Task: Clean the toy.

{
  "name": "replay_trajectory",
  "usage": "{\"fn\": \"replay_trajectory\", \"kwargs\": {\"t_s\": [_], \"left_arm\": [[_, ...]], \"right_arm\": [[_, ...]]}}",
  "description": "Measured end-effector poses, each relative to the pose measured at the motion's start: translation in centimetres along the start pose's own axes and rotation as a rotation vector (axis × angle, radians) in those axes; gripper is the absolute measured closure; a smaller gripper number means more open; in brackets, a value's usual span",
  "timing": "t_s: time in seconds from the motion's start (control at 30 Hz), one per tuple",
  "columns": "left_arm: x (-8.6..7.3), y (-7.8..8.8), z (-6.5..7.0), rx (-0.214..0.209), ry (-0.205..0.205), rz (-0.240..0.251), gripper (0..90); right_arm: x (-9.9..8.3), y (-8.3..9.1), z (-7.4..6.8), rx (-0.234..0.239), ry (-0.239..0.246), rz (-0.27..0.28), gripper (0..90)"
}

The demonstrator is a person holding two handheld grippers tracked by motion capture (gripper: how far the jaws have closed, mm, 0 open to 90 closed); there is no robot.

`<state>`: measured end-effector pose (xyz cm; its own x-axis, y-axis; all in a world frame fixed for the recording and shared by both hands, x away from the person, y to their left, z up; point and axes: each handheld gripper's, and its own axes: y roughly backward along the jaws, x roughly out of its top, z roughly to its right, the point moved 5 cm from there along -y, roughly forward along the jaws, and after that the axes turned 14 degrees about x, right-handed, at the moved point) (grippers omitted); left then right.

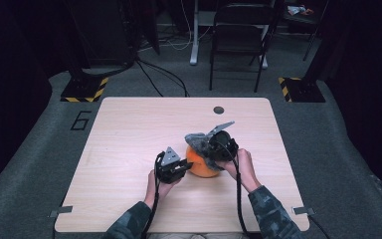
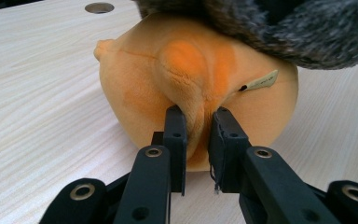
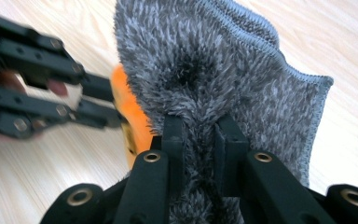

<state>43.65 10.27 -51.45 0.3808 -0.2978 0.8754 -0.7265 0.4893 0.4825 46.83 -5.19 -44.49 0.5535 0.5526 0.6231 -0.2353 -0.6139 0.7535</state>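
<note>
Pinching a fold of plush at the near face of the round orange plush toy (image 2: 200,88), the left gripper (image 2: 196,140) is seen with its jaws narrow and closed on that fold; a small pale tag is visible on the toy's right side in the left gripper view. The toy is rested on the light wood-grain table (image 1: 129,129), a little right of centre and nearer the near edge than the far one. The fuzzy grey cloth with a stitched hem (image 3: 223,70) is gripped by the right gripper (image 3: 199,144), jaws narrow, with pile bunched between the pads. The cloth is draped over the top and far side of the toy, touching it, with one hemmed corner held clear of the tabletop in the right gripper view. From the high view the left gripper (image 1: 171,167) is placed just left of the toy (image 1: 201,164) and the right gripper (image 1: 219,144) just above and right of it, both forearms entering from the near edge. A round dark hole (image 1: 219,110) is set in the table near the far edge.
</note>
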Motion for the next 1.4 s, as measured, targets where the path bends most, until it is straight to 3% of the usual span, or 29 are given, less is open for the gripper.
{"fn": "replay_trajectory", "kwargs": {"t_s": [0.47,0.77,0.93,1.07,1.17,1.33,1.4], "left_arm": [[0.0,-0.1,-0.1,-0.011,0.014,0.008,77.8],[0.0,-0.1,-0.1,-0.011,0.017,0.008,77.8],[0.0,-0.1,-0.2,-0.015,0.015,0.006,77.7],[-0.1,-0.2,-0.5,-0.015,0.039,0.003,77.7],[-0.1,-0.2,-0.7,-0.008,0.046,0.007,77.5],[-0.1,-0.2,-0.7,-0.009,0.048,0.007,77.4],[-0.1,-0.2,-0.7,-0.009,0.047,0.007,77.4]], "right_arm": [[-2.5,0.9,2.2,-0.025,-0.085,-0.05,77.2],[-4.2,0.8,4.1,-0.017,-0.177,-0.091,77.1],[-5.7,0.2,5.8,-0.024,-0.229,-0.121,77.1],[-7.7,-1.7,7.4,-0.06,-0.273,-0.2,77.1],[-8.0,-2.5,7.9,-0.026,-0.312,-0.177,77.1],[-7.5,-1.2,7.7,-0.07,-0.278,-0.187,77.2],[-6.9,-0.2,7.6,-0.109,-0.267,-0.175,77.2]]}}
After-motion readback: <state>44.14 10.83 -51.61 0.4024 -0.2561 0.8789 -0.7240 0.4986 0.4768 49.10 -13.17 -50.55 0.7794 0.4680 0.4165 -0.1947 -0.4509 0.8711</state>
